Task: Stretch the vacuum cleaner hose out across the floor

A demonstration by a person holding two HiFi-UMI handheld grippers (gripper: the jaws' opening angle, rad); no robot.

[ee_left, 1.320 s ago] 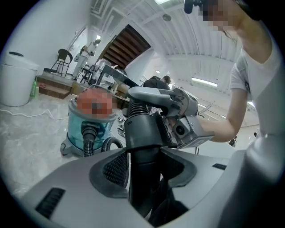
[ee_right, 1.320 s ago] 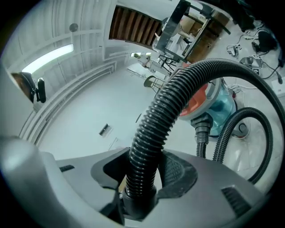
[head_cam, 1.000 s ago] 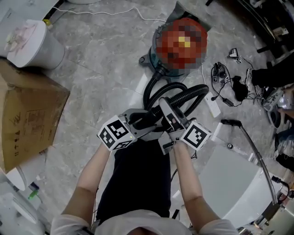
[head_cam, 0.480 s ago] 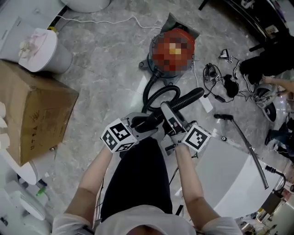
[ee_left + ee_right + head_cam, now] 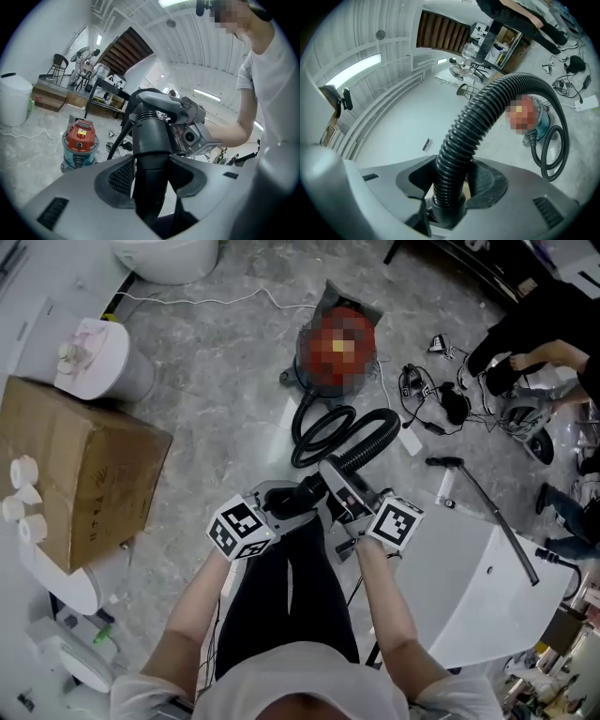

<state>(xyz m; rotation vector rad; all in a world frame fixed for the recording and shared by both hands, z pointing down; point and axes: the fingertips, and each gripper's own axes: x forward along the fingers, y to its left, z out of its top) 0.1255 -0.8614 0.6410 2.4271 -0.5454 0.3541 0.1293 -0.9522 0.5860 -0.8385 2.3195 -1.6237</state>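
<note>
the left gripper (image 5: pixel 302 495) and the right gripper (image 5: pixel 331 471) were held side by side in front of the person, raised above the floor (image 5: pixel 216 399). in the left gripper view the fingers (image 5: pixel 121 176) were pinching the smooth black end piece of the hose (image 5: pixel 151 140), one pad pressed against each side of it. in the right gripper view the fingers (image 5: pixel 489 183) were clamped on the ribbed part of the hose, just above its collar. the two grips sat close together, the right one just farther along the hose.

from the grips the hose ran forward and down, made a loose loop on the floor and joined the vacuum cleaner (image 5: pixel 336 348). the vacuum cleaner stood upright on the floor ahead of the person, its top covered by a mosaic patch. the held end of the hose was off the floor. the loop lay just in front of the vacuum cleaner.

a cardboard box (image 5: pixel 84 474) stood on the floor to the left, with a white bin (image 5: pixel 98 367) beyond it. a tangle of cables (image 5: pixel 429 397) lay to the right of the vacuum cleaner. a metal tube (image 5: pixel 487 517) with a black handle lay near a white panel (image 5: pixel 473 587) at the person's right. a second person (image 5: pixel 534 310) was at the upper right of the head view.
</note>
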